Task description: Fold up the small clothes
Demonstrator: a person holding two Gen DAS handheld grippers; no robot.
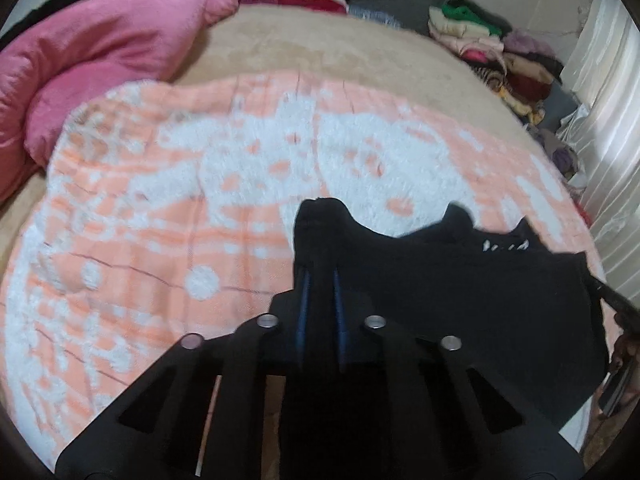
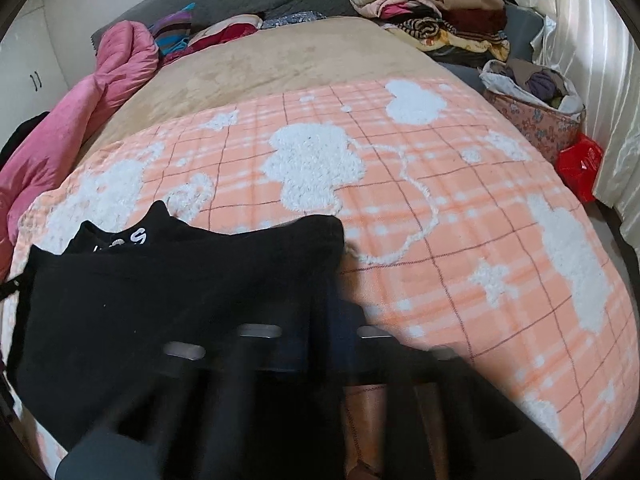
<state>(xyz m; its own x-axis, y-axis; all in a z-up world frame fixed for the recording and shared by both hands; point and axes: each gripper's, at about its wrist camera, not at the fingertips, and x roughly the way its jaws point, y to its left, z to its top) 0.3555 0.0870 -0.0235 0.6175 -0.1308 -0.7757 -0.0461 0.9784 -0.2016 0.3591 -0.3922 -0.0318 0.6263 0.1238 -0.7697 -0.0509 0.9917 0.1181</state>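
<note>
Here, in the left wrist view, the left gripper point(image 1: 320, 280) reaches in from six o'clock, its two blue-edged fingers point(image 1: 305, 300) drawn narrow and pinching a corner of the black garment point(image 1: 460, 292). The cloth is soft, matte and limp — it bunches up over the fingertips into a rounded peak near centre and spreads away toward four o'clock in a wavy, scalloped edge, with a few small white printed marks near three o'clock. Beneath it lies a fleecy blanket point(image 1: 168, 208), peach plaid with fuzzy white blotches. Past that, toward twelve o'clock, a plush tan bedspread point(image 1: 312, 48) covers the bed. A puffy pink quilted comforter point(image 1: 104, 52) is heaped at ten o'clock, and a stack of folded clothes point(image 1: 492, 48) in mixed colours sits at two o'clock.

In the right wrist view, the right gripper point(image 2: 320, 320) is motion-blurred at six o'clock; its fingers sit close together with the black garment's point(image 2: 160, 300) right-hand corner caught between them. The fabric hangs broad and flat toward eight o'clock, a white letter S showing near its upper edge at nine o'clock. The peach blanket point(image 2: 460, 220) is sharper here — thin brown grid lines and raised, woolly white shapes with a looping cord-like outline. At two o'clock a floral-patterned basket point(image 2: 532, 120) lined with white plastic holds crumpled cloth, with a red bag point(image 2: 580, 164) just beside it.
</note>
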